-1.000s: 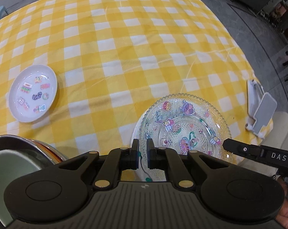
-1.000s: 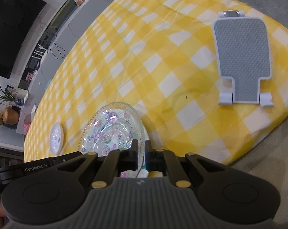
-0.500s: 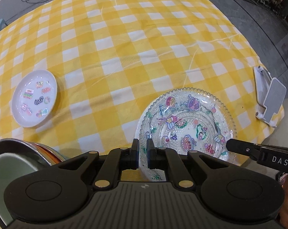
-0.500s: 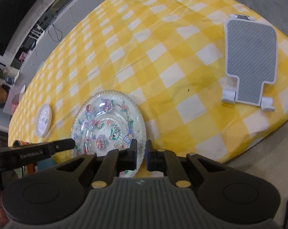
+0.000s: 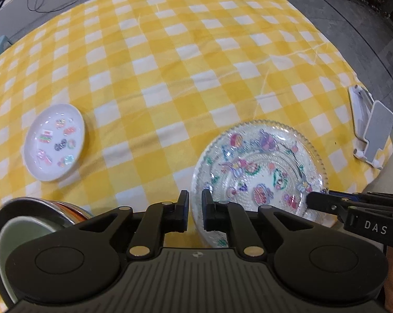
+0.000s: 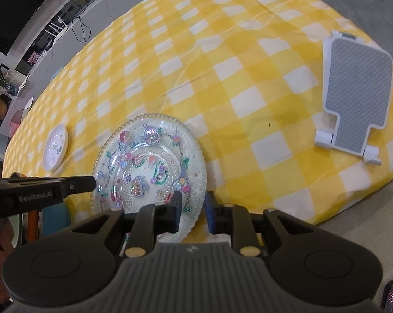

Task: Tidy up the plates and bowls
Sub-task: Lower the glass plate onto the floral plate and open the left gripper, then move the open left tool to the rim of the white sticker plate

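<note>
Resting at: the glass plate (image 6: 149, 167) lay flat near the surface's near edge.
Right gripper (image 6: 192, 210): fingers were spreading, straddling the plate's near rim, pads off it.
Left gripper (image 5: 195, 206): fingers were parting slightly at the plate's left rim, nothing pinched.

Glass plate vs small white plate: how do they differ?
The glass plate is clear, with a beaded, scalloped rim; the small white plate is opaque with a smooth rim. The glass plate is larger. It lies at the near table edge between both grippers; the white plate lies alone, farther left. Both carry colourful cartoon decorations.
</note>
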A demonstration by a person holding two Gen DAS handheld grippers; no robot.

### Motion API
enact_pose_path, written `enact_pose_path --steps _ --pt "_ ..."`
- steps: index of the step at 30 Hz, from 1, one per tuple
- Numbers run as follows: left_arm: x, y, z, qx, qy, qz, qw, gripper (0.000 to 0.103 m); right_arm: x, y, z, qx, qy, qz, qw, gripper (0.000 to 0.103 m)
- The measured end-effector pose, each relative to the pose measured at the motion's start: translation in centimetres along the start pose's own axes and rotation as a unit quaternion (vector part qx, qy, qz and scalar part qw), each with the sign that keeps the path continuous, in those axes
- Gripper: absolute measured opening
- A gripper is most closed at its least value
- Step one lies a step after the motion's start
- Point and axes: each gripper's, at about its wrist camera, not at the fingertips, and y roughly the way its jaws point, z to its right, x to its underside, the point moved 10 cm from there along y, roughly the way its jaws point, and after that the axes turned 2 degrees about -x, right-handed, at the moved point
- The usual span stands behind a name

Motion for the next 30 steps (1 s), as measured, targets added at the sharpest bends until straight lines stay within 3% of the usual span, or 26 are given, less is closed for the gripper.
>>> enact_pose_path --steps 6,10,18,23,27,30 --pt "-0.5 -0.4 -0.9 0.007 -0.011 0.009 0.9999 0.013 -1.0 -1.3 0.5 0.010 -0.002 0.031 0.999 0.021" --pt "-0.7 -0.5 -1.1 0.009 -0.015 0.012 0.9998 0.015 -1.2 -1.6 0.1 0.007 -0.014 0.040 0.999 0.009" --pt "-0.6 -0.4 -0.9 0.013 -0.017 0.012 0.9997 0.016 -0.8 -1.0 -0.4 0.009 -0.033 0.032 0.999 0.005" --pt "-0.9 -1.1 -1.0 0.016 -0.016 0.018 0.9996 0.016 -1.0 -1.0 0.0 0.009 -0.022 0.035 0.999 0.010" --pt "-2.3 -3.5 -2.1 0.039 -0.023 0.058 0.9973 0.030 -2.0 -2.1 0.0 -0.004 -0.005 0.064 0.998 0.016" --pt "-3.3 -5.1 -4.0 0.035 -0.032 0.079 0.9957 0.030 -3.2 -2.6 -1.1 -0.029 -0.001 0.078 0.996 0.020"
